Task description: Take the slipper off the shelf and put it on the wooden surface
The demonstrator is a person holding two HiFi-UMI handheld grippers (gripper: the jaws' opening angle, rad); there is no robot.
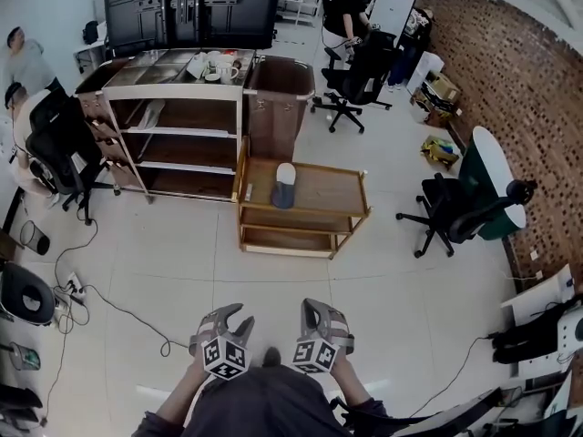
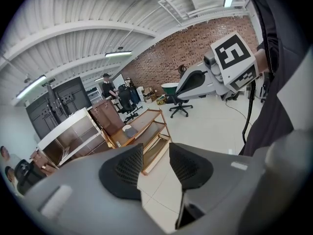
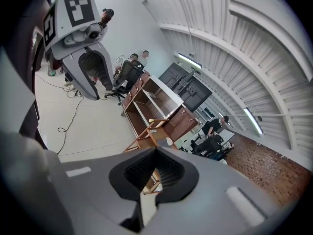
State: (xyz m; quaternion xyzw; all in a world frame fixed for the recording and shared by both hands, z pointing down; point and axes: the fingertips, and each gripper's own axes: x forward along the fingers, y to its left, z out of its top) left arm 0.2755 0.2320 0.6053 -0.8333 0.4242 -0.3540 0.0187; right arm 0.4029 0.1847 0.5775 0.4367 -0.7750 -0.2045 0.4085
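The slipper (image 1: pixel 284 186) lies flat on the top board of the low wooden shelf (image 1: pixel 335 192), left of the board's middle and about midway between its back and front edges. It looks soft, rounded at both ends, with a white part toward the back edge and a dark blue-grey part toward the front. The shelf is an open frame of pale brown slats with three tiers and a raised rail along its sides. It stands on a glossy, pale tiled floor (image 1: pixel 182 262). Just behind it are a larger shelving unit (image 1: pixel 173 135) with white-edged boards and a brown box-shaped cabinet (image 1: pixel 278 98). Both grippers are held low and well apart from the shelf, side by side. The left gripper (image 1: pixel 230 320) has its grey, curved jaws spread, their black ribbed pads (image 2: pixel 122 170) facing each other with only floor between them. The right gripper (image 1: pixel 321 315) has its jaws pressed together, pad against pad, pinching nothing. A black cable (image 1: pixel 118 312) snakes across the tiles to the left.
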